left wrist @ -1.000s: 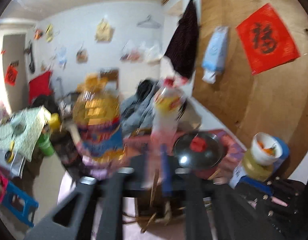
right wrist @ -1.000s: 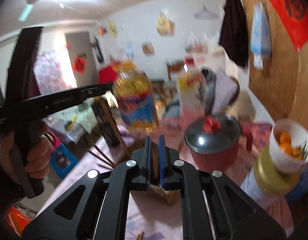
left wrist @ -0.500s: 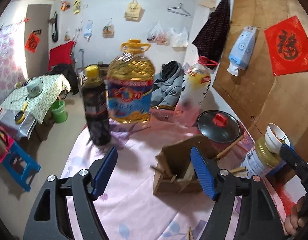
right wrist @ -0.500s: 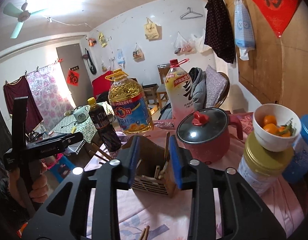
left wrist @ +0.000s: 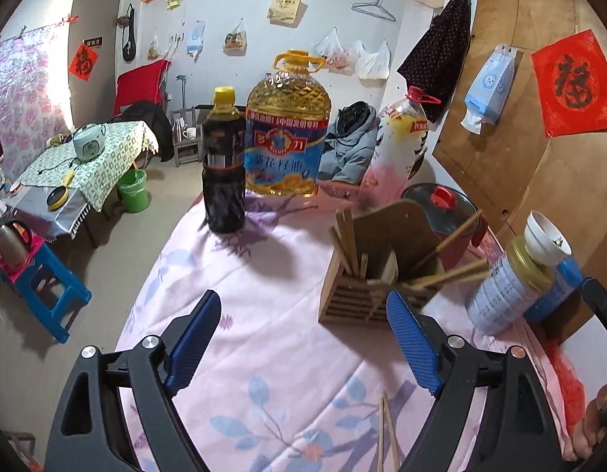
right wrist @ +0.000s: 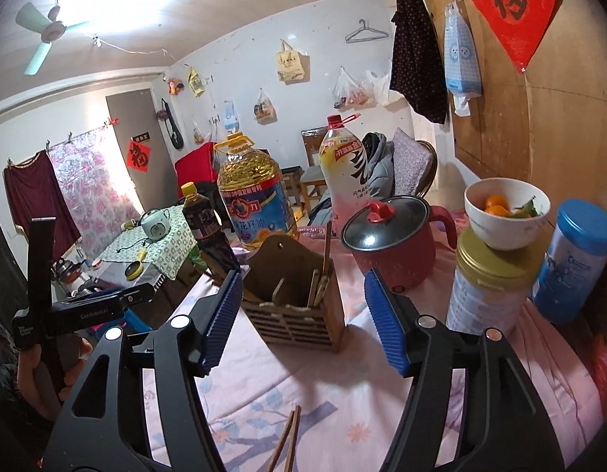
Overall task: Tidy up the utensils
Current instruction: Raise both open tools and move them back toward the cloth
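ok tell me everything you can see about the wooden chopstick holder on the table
The wooden chopstick holder is a brown box with a slatted front and a taller back panel with a small hole near its top. It stands upright on the pink floral tablecloth, in front of the red pot. Several chopsticks sit in it, some upright, others leaning out toward the pot. Neither the left gripper nor the right gripper touches it; both are open. Two loose chopsticks lie nearer the camera.

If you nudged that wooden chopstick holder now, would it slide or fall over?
The holder probably slides rather than tips: it looks boxy, with a broad flat base on the soft cloth. It likely feels light, being thin slatted wood. The chopsticks leaning out over its rim may rattle or spill.
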`<action>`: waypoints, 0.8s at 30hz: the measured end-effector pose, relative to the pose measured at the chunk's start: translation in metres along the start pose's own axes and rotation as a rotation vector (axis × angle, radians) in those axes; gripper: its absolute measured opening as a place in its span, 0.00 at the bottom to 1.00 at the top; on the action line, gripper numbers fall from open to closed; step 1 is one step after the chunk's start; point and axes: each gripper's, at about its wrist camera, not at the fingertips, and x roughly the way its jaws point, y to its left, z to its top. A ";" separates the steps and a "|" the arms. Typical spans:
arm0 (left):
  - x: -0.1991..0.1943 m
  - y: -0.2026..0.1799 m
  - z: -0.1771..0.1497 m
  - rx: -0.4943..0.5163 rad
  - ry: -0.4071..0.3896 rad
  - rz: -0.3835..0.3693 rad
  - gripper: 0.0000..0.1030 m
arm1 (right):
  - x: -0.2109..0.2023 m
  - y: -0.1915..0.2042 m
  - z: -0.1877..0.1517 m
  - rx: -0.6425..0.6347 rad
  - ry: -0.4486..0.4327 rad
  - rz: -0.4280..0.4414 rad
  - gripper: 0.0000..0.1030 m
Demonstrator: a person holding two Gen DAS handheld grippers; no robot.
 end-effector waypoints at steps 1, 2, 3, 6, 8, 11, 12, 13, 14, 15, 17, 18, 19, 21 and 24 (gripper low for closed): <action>-0.001 0.000 -0.003 -0.002 0.003 0.000 0.82 | -0.002 0.000 -0.002 0.000 0.001 -0.001 0.62; -0.003 0.001 -0.007 -0.003 0.006 0.000 0.82 | -0.005 0.001 -0.005 -0.001 0.004 -0.002 0.62; -0.005 0.002 -0.012 -0.004 0.012 0.001 0.82 | -0.006 0.002 -0.007 -0.002 0.007 -0.003 0.62; -0.007 0.004 -0.025 -0.008 0.033 0.004 0.82 | -0.011 0.003 -0.016 -0.008 0.020 -0.007 0.62; -0.006 0.005 -0.033 -0.013 0.050 0.005 0.82 | -0.015 0.004 -0.024 -0.007 0.031 -0.009 0.66; -0.005 0.006 -0.049 -0.011 0.078 0.019 0.85 | -0.016 0.004 -0.037 -0.010 0.055 -0.013 0.70; -0.005 0.006 -0.058 -0.003 0.089 0.029 0.86 | -0.016 0.005 -0.043 -0.017 0.065 -0.019 0.71; -0.004 0.005 -0.064 0.003 0.097 0.036 0.87 | -0.016 0.005 -0.051 -0.025 0.079 -0.028 0.74; -0.003 0.005 -0.073 0.014 0.110 0.047 0.88 | -0.014 0.004 -0.065 -0.038 0.106 -0.040 0.75; -0.001 0.006 -0.085 0.024 0.129 0.058 0.89 | -0.012 0.003 -0.077 -0.045 0.133 -0.048 0.77; 0.004 0.008 -0.105 0.032 0.170 0.070 0.90 | -0.006 0.000 -0.108 -0.058 0.219 -0.085 0.77; 0.007 0.010 -0.119 0.038 0.205 0.074 0.90 | -0.005 -0.001 -0.121 -0.060 0.253 -0.093 0.77; 0.009 0.012 -0.131 0.038 0.231 0.078 0.90 | -0.005 -0.002 -0.132 -0.059 0.281 -0.096 0.77; 0.011 0.016 -0.151 0.041 0.274 0.083 0.90 | -0.005 -0.004 -0.157 -0.058 0.342 -0.100 0.77; 0.013 0.020 -0.173 0.038 0.317 0.086 0.90 | -0.002 -0.009 -0.175 -0.048 0.412 -0.104 0.77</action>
